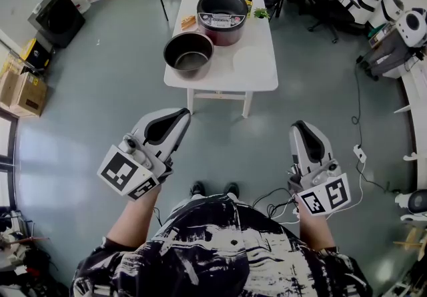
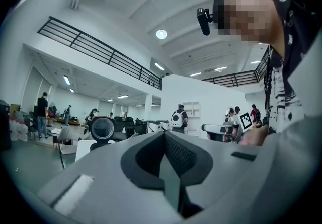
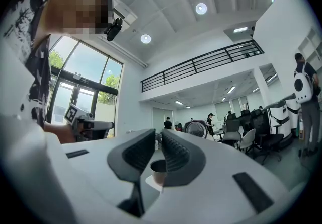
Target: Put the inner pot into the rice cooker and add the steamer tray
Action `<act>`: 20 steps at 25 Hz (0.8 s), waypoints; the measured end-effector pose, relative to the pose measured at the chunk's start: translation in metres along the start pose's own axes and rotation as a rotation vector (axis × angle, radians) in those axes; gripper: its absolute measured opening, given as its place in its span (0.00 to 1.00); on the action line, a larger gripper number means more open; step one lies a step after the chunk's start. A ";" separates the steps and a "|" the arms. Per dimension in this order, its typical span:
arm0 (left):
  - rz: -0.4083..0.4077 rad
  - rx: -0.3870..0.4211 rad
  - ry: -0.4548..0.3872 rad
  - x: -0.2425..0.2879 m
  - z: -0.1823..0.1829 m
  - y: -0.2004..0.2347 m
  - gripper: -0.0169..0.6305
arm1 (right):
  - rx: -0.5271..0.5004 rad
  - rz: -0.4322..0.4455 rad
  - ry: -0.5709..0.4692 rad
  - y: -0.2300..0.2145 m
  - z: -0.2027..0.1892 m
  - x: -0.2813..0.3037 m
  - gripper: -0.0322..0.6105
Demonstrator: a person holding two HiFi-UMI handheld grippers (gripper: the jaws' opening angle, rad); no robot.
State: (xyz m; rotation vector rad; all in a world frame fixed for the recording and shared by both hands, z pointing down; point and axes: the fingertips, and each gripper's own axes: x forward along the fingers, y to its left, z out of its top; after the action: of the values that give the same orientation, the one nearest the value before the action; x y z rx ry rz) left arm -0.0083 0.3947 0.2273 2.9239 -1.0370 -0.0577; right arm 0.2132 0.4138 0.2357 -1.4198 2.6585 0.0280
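Fingers (image 2: pixel 187 158) of the left gripper (image 2: pixel 164 135) press together, those of the right gripper (image 3: pixel 157 132) stand a slit apart, both empty. Round dark metal inner pot (image 1: pixel 189 54) sits at seven o'clock of the dark-red rice cooker (image 1: pixel 222 22) (lid up); its thin rim could slip from a pinch.

Smooth matt white worktop (image 1: pixel 223 65). Inner pot (image 1: pixel 189 55) of dark metal with a dull sheen. Rice cooker (image 1: pixel 222 17) with a glossy dark red shell. Left gripper (image 1: pixel 183 113) and right gripper (image 1: pixel 298 124) in matt white plastic; fingers (image 3: pixel 176 155) lined with ribbed black padding. Polished grey floor (image 1: pixel 100 89).
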 end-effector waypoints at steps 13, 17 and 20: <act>0.005 0.000 0.000 0.007 -0.003 -0.006 0.03 | -0.036 0.017 -0.119 -0.007 0.013 -0.001 0.88; 0.020 0.002 -0.001 0.022 -0.004 -0.006 0.03 | -0.026 0.035 -0.091 -0.021 0.006 0.003 0.88; 0.038 0.009 -0.004 0.036 -0.004 -0.006 0.03 | -0.017 0.048 -0.074 -0.039 0.001 0.006 0.88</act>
State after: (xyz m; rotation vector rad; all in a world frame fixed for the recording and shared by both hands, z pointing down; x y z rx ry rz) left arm 0.0240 0.3769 0.2305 2.9118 -1.0959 -0.0574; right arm 0.2424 0.3868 0.2359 -1.3322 2.6381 0.1064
